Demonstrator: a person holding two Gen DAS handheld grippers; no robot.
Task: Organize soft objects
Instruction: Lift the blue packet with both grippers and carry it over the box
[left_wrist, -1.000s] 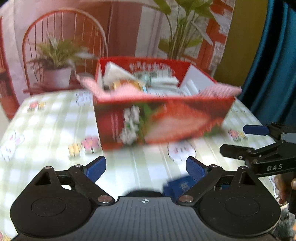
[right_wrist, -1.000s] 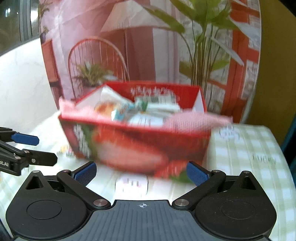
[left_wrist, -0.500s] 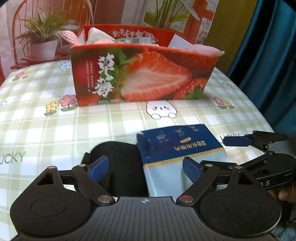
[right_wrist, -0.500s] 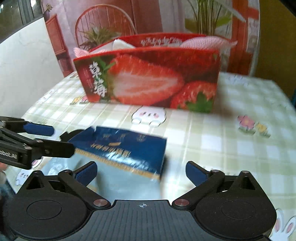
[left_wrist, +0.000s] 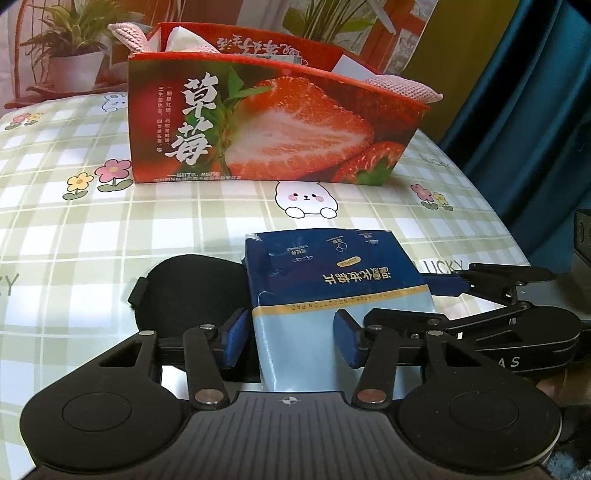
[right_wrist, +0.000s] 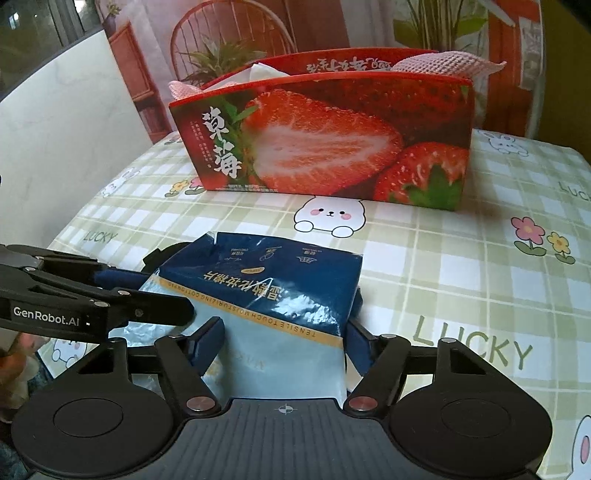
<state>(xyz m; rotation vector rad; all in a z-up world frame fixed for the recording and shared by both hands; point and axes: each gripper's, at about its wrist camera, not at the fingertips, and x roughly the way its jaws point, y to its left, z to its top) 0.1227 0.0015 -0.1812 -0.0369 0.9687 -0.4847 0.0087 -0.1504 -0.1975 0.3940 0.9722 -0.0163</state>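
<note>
I have both tools angled steeply down over the checked surface (left_wrist: 110, 229), meeting at the blue cotton-pad pack (left_wrist: 332, 280) that lies flat in front of the strawberry box (left_wrist: 273, 122). My left tool (left_wrist: 291, 341) has just been closing: its jaws stand partway in, the left pad sitting against the pack's pale near end, the right pad resting over the pack's pale wrapper, so I cannot tell whether it is truly pinched. My right tool (right_wrist: 284, 347) comes in from the other side, and its jaws have also just been closing; they bracket the pack's near end, both pads right at its sides, though firm contact I cannot confirm. In the right wrist view the left tool's fingers (right_wrist: 110, 295) reach across the pack's left edge. A black soft pad (left_wrist: 188, 291) lies on the surface partly under the pack, to its left. The box holds a pink knitted cloth (right_wrist: 447, 62) draped over its rim and white tissue (left_wrist: 184, 37).
</note>
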